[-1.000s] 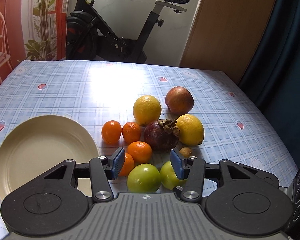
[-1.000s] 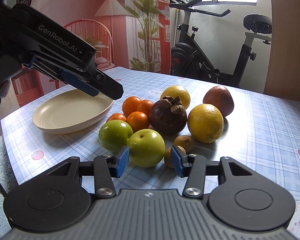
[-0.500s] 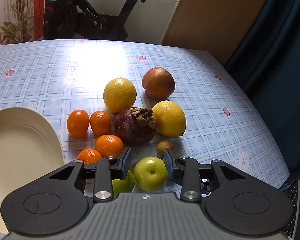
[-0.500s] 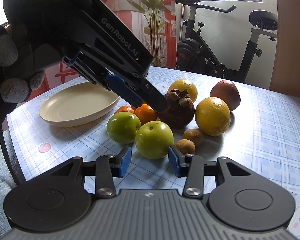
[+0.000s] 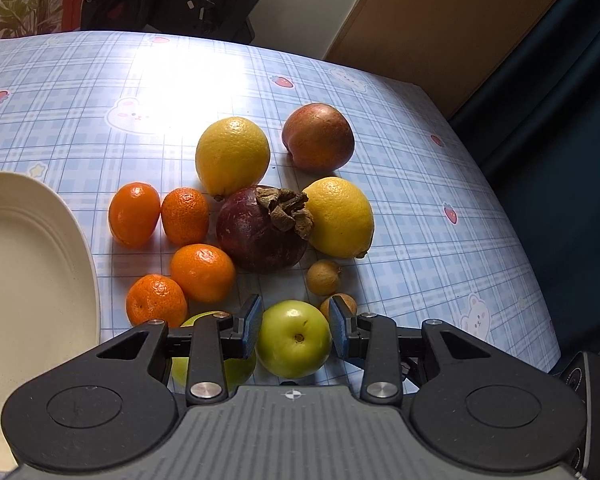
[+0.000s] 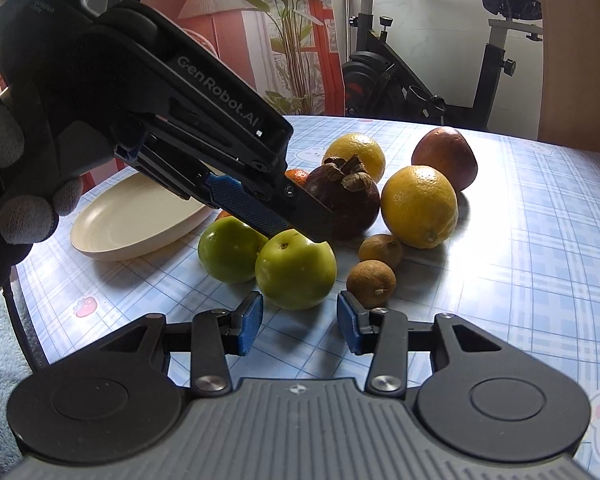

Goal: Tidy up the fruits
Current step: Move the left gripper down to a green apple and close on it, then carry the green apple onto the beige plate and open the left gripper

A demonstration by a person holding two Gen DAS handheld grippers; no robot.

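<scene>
L gripper (image 5: 293, 325) dropped onto green apple (image 5: 294, 339); fingers narrowed round it

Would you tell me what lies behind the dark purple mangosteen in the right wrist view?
Behind the mangosteen sit a yellow citrus and part of an orange mandarin; the left gripper hides the other mandarins.

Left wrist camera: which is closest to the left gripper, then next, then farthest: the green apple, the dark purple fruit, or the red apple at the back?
From the left gripper, in the left wrist view:
1. Green apple, right between the fingers.
2. Dark purple fruit, middle of the pile, just beyond.
3. Red apple, at the back, slightly right.
</scene>
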